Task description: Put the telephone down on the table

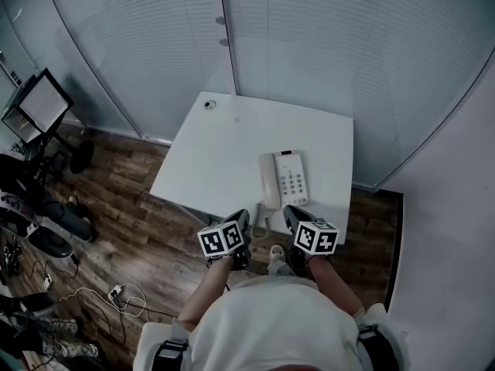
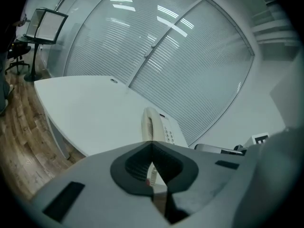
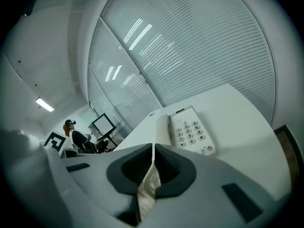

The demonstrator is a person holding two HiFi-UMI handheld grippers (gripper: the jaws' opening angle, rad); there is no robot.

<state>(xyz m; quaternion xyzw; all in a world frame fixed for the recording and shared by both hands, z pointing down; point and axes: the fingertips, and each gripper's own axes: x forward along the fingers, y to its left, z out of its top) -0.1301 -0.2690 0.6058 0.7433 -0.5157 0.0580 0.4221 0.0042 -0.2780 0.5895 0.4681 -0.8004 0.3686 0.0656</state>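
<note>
**A:** Where is the telephone now?

**B:** I see the telephone [image 1: 283, 178] lying flat on the white bench [image 1: 224, 145], in the part nearest to me and towards the right side. Its handset [image 1: 268, 180] rests in the cradle on the left. The keypad [image 1: 293, 182] faces up on the right. The curly cord [image 1: 261, 224] hangs over the near edge of the bench.

**A:** And the two grippers?

**B:** The left hand-held gripper [image 1: 241, 221] has its jaws closed together, tip against tip, and nothing is between them. The right hand-held gripper [image 1: 290, 213] is the same: jaws pressed together and empty. Both are by the near edge of the bench, just in front of the telephone and apart from it. The left one is beside the cord, and the right one is below the keypad end.

**A:** Is anything else on the bench?

**B:** Only a small round thing [image 1: 209, 104] at the far left corner; I cannot tell what it is. On the wooden floor [image 1: 131, 230] to the left stands a monitor [image 1: 37, 107] on a stand.
</note>
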